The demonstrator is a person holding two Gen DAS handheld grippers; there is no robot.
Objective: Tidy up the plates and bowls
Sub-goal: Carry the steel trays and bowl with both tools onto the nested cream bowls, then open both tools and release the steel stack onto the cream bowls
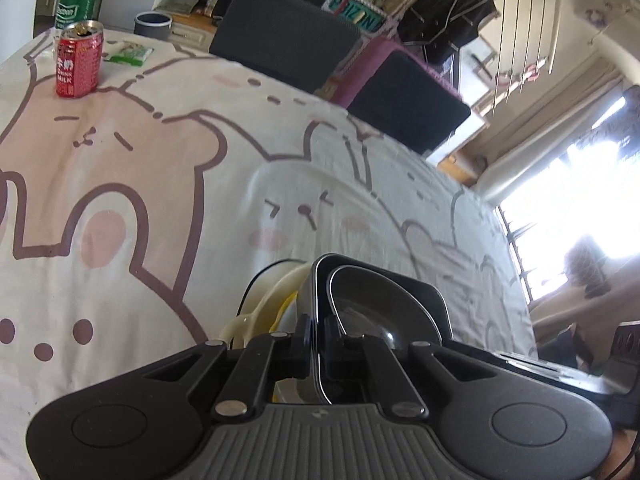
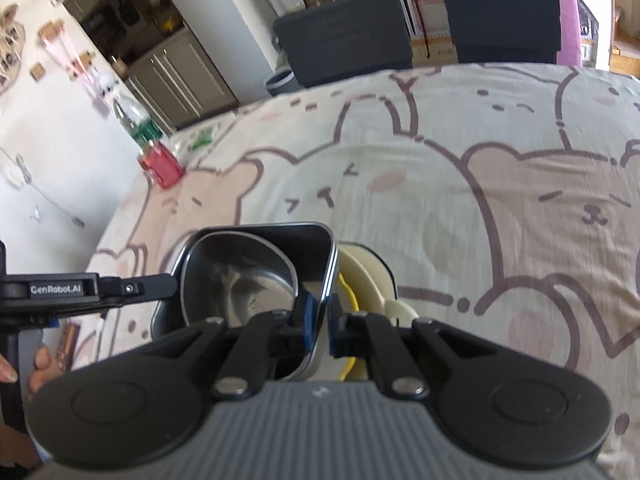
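Here, two grippers (image 1: 316,344), one tray (image 2: 280,236)

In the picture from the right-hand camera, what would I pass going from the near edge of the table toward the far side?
Right gripper clamped on the dark square dish's rim, the steel bowl nested inside it → bear-print tablecloth → red can → green-labelled bottle → dark chairs beyond the table.

Black tongs (image 2: 319,330), grey ribbed housing, silver screws, blue pads (image 2: 307,320)
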